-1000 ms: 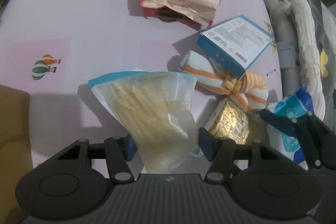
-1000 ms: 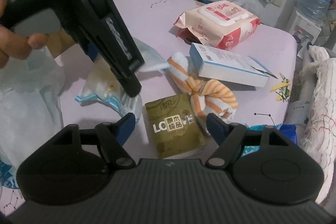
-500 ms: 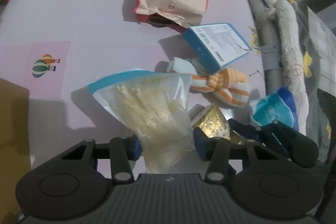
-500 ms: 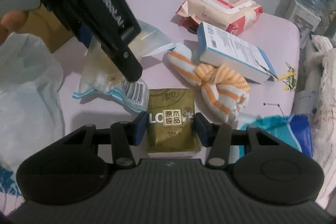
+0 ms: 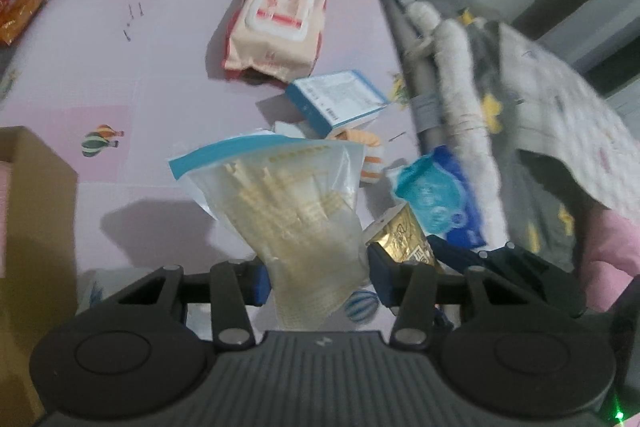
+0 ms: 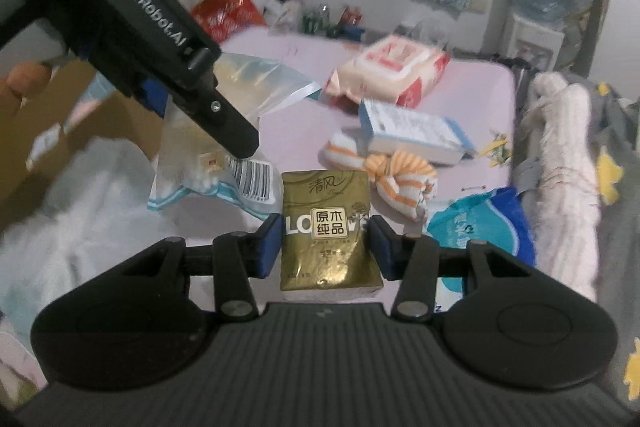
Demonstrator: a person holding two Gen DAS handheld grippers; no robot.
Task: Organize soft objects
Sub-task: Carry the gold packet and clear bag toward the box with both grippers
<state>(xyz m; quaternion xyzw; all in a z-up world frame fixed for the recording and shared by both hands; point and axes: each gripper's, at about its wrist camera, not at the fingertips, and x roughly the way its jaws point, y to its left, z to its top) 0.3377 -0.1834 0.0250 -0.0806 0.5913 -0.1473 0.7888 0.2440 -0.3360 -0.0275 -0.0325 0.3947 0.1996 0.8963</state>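
Note:
My left gripper point(image 5: 318, 277) is shut on a clear zip bag of cotton swabs point(image 5: 292, 203) and holds it above the pink table point(image 5: 120, 75); the bag also shows in the right wrist view point(image 6: 224, 131). My right gripper point(image 6: 323, 247) is shut on a gold tissue pack point(image 6: 326, 227), lifted off the table. That pack point(image 5: 404, 241) and the right gripper point(image 5: 440, 251) appear low right in the left wrist view. An orange-striped rolled towel point(image 6: 396, 179) lies on the table beyond the pack.
A wet-wipes pack point(image 5: 276, 27), a blue-and-white box point(image 5: 338, 99) and a blue plastic pack point(image 5: 436, 195) lie on the table. A cardboard box point(image 5: 32, 211) stands at the left. A white rope-like bundle point(image 5: 452, 67) lies along the right edge.
Both grippers have risen from the table. The right one has closed on the gold tissue pack and lifted it. The left one has carried the swab bag higher.

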